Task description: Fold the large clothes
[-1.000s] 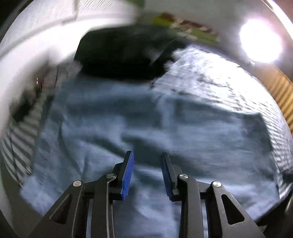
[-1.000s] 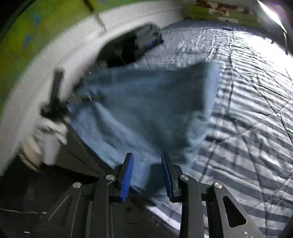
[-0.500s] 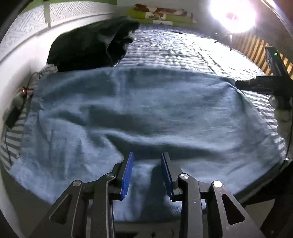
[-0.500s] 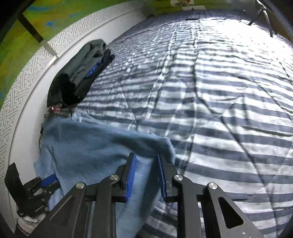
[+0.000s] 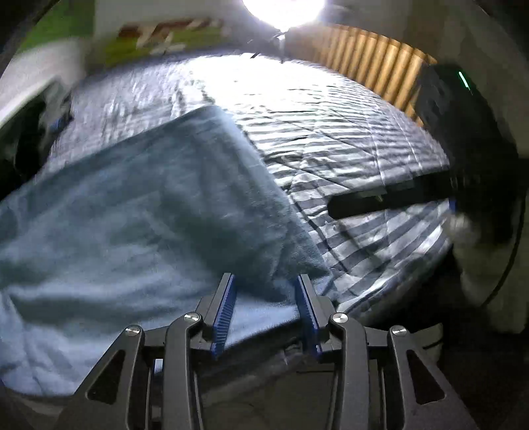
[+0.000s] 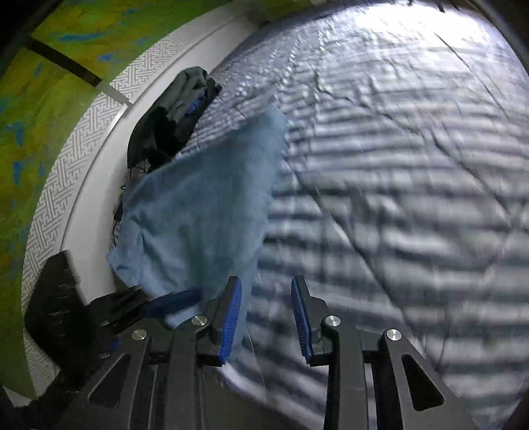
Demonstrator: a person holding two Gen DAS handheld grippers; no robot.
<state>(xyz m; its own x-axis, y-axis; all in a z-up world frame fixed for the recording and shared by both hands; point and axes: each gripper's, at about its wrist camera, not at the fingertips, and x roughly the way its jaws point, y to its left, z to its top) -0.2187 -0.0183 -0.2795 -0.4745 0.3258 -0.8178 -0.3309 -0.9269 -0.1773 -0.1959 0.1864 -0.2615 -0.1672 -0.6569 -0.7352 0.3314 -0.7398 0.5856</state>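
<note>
A large light-blue cloth (image 5: 148,205) lies folded over on the striped bedspread (image 5: 330,132). Its near right corner sits between the jaws of my left gripper (image 5: 266,311), which are opening and loose around it. In the right wrist view the blue cloth (image 6: 205,205) runs along the bed's left side, with my left gripper (image 6: 132,307) at its near end. My right gripper (image 6: 266,317) is also opening; only bedspread (image 6: 396,165) shows between its jaws, and the cloth's edge brushes its left finger (image 6: 231,314). The right gripper's dark body (image 5: 380,198) shows in the left wrist view.
A dark pile of clothes (image 6: 172,119) lies against the white patterned wall band (image 6: 82,149) beyond the cloth. A bright lamp (image 5: 281,10) and wooden slats (image 5: 370,66) stand past the bed's far side. A pale gloved hand (image 5: 463,228) holds the right gripper.
The left gripper swung right with the cloth, which now lies narrower with a folded right edge. The right gripper let go of the cloth corner it pinched, and its jaws widened.
</note>
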